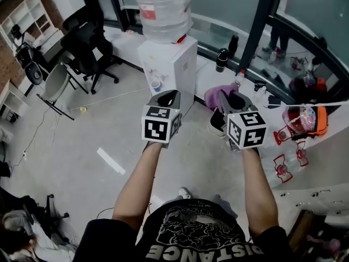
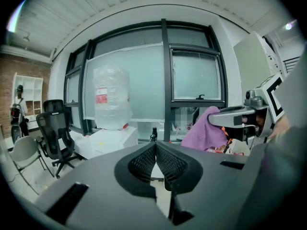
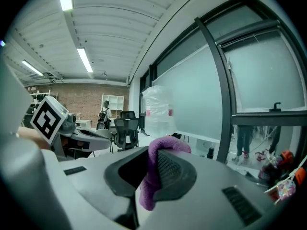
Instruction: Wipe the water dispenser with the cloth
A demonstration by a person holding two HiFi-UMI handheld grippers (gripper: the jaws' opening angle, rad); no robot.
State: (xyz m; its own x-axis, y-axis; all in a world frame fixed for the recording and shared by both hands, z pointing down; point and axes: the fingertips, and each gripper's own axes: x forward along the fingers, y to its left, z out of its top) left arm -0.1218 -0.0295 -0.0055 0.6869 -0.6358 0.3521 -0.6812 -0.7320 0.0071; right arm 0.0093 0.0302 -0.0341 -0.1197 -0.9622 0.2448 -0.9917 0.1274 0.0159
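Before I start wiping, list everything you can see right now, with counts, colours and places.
water dispenser: one, white, on the floor ahead, by the window ledge
water bottle: one, clear with a red label, on top of the dispenser
cloth: one, purple, clamped in the right gripper
office chairs: two as far as I can tell, black, left of the dispenser
folding chair: one, grey, farther left
bottles: two, dark, on the ledge right of the dispenser
left gripper: one, jaws together, empty
right gripper: one, closed on the cloth
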